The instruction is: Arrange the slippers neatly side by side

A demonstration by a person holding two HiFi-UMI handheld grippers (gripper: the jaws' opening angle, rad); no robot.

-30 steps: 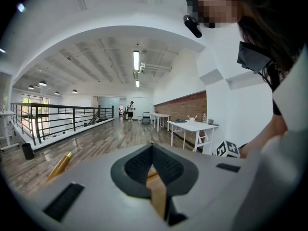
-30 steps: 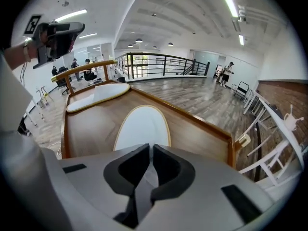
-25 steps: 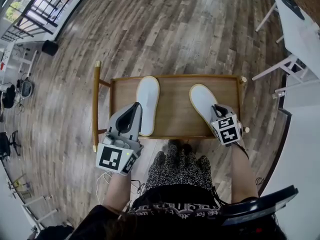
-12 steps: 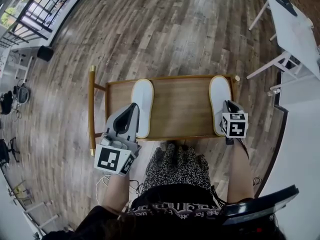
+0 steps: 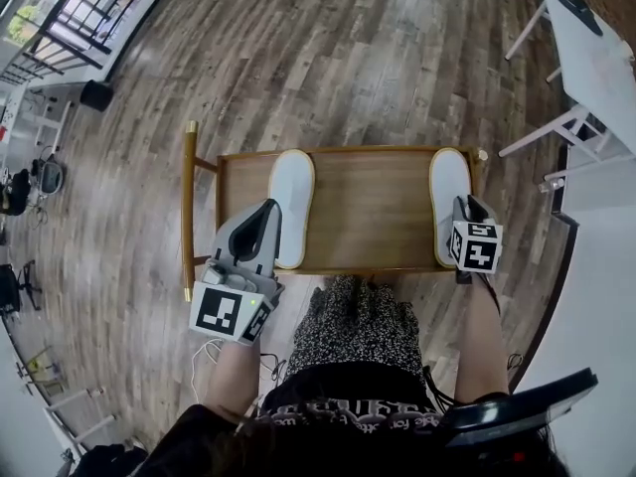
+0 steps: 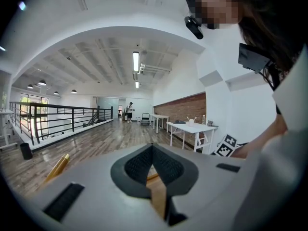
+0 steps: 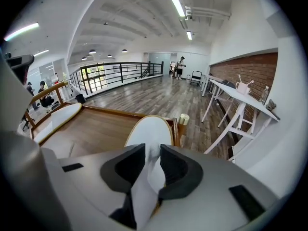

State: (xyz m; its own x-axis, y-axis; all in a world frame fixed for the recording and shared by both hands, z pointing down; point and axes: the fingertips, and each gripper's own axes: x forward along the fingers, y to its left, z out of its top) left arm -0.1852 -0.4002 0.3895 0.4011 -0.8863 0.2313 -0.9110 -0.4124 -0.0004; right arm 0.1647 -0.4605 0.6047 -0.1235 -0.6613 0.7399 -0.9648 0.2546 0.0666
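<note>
My left gripper [image 5: 266, 210], jaws closed and empty, sits above 1 white flat fabric slipper [image 5: 292, 189] on the brown wooden tray table [image 5: 368, 212], while my right gripper [image 5: 467, 203] is opening its jaws around the 2nd white slipper [image 5: 448, 179], well apart at the right edge.

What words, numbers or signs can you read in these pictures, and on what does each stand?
No readable words or numbers anywhere.
Left cube: black-and-white square marker, no letters.
Right cube: the same kind of marker.
Left slipper and right slipper: plain white, no print visible.
</note>
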